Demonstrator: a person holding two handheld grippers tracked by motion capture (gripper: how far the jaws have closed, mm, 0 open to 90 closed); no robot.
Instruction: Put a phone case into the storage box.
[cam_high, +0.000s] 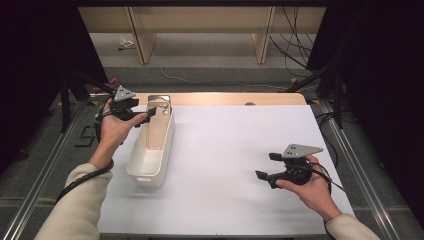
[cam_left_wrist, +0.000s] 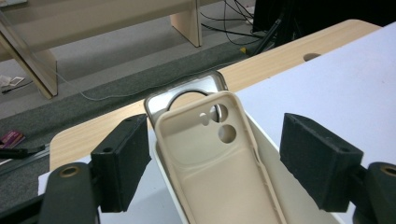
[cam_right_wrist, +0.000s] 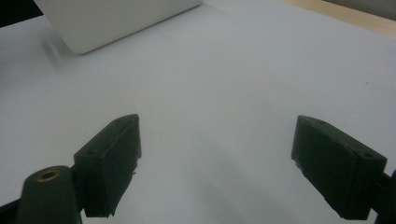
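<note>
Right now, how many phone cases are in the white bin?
2 that I can see: a beige case leaning in front, and a silver-edged one right behind it, both in the bin. Others could be hidden underneath.

- The phone case (cam_left_wrist: 210, 158) is showing a plain beige, with no pattern.
- The bin (cam_high: 150, 160) holding it is looking plain white.
- A silvery metal edge (cam_left_wrist: 187, 91) is shining behind the case.
- The table (cam_high: 235, 165) is lying white under a sheet, with pale wood showing along its far edge.
- The left gripper (cam_left_wrist: 217, 161) and right gripper (cam_right_wrist: 217, 163) are wearing black pads.
- The person's sleeves (cam_high: 75, 210) are showing cream.
</note>
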